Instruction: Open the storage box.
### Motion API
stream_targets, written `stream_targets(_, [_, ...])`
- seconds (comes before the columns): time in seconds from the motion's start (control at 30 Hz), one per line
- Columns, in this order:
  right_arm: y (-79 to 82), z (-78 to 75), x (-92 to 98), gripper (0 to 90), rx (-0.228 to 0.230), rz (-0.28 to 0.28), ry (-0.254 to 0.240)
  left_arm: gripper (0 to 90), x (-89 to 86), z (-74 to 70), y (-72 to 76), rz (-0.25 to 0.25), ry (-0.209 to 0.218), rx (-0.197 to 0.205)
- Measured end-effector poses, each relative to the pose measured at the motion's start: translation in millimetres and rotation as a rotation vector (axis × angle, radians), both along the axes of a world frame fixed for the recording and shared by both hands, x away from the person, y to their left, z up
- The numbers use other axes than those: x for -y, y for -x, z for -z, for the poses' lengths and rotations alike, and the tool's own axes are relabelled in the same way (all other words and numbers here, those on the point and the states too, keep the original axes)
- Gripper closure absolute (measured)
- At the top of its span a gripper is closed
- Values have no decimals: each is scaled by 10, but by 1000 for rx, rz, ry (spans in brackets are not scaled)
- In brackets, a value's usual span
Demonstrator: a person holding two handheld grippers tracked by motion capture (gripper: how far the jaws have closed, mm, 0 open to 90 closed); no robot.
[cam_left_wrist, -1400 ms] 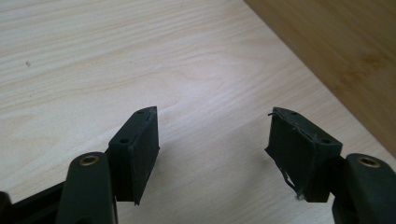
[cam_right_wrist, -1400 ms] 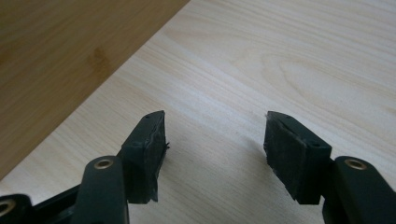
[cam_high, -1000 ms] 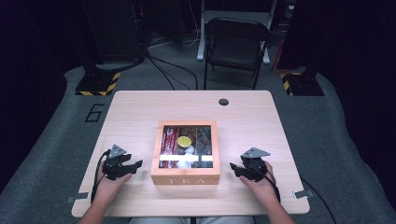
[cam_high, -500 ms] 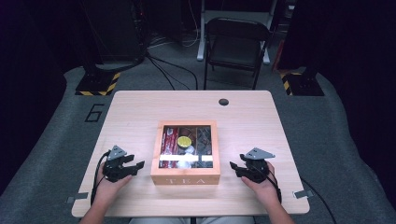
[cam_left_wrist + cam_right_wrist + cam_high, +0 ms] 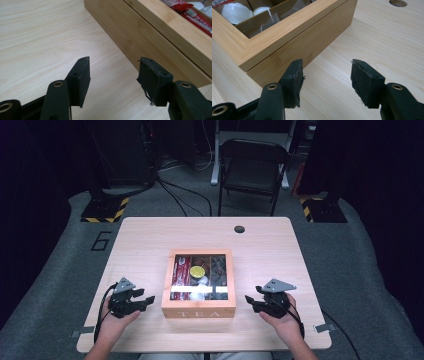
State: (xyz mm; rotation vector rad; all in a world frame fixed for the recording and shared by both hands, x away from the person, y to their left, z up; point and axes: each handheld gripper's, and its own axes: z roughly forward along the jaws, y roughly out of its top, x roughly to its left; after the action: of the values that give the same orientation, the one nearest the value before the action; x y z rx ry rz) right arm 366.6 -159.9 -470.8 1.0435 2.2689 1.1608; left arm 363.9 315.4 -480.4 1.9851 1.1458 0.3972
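Bamboo tea box (image 5: 199,310) at the centre of the wooden table (image 5: 150,235), a gripper either side
Left gripper (image 5: 145,301) at the box's 9 o'clock, right gripper (image 5: 251,302) at 3 o'clock; both jaws spread, empty, near its walls; tea packets (image 5: 180,275) under the window lid

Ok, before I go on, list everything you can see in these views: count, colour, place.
Table: one, light wood, centre of the high view.
Tea box: one, light wood, window lid, middle of the table.
Red packets: count unclear, left compartment of the box.
Yellow round item: one, middle compartment.
Cable hole: one, dark, far edge of the table.
Folding chair: one, black, beyond the table.
Left gripper: black, open, left of the box, apart from it.
Right gripper: black, open, right of the box, apart from it.
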Motion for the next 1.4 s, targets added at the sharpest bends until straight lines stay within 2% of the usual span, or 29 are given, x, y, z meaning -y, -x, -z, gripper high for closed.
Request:
stream_targets(0.1, [39,-22,-9,404,-17,-25,-13,427,17,-46,23,13,11,-1])
stream_targets(0.2, [90,-57,-15,403,-28,-41,-25,427,34,-89,53,26,-1,9])
stream_targets(0.27, [111,-84,-14,404,-19,-40,-19,427,38,-118,69,28,10,12])
stream_targets(0.57, [167,-209,-67,436,4,-40,-54,423,70,-261,120,66,34,36])
stream_targets(0.63, [185,-245,-111,430,16,-60,-57,425,76,-281,140,80,33,36])
stream_targets(0.8, [252,-307,-250,409,42,-100,-41,425,90,-291,184,85,71,34])
stream_targets(0.87, [269,-294,-293,441,55,-114,-32,425,94,-280,208,85,90,30])
stream_targets(0.93, [285,-254,-326,457,47,-126,-36,426,103,-268,239,96,103,30])
stream_targets(1.07, [308,-198,-347,473,22,-150,-39,426,144,-267,313,115,94,35])
stream_targets(1.2, [338,-192,-356,483,28,-158,-39,430,212,-251,381,134,87,43])
stream_targets(1.3, [332,-152,-358,483,20,-159,-44,436,269,-220,394,168,47,51])
stream_targets(1.4, [331,-122,-357,483,5,-157,-50,440,305,-172,398,177,38,63])
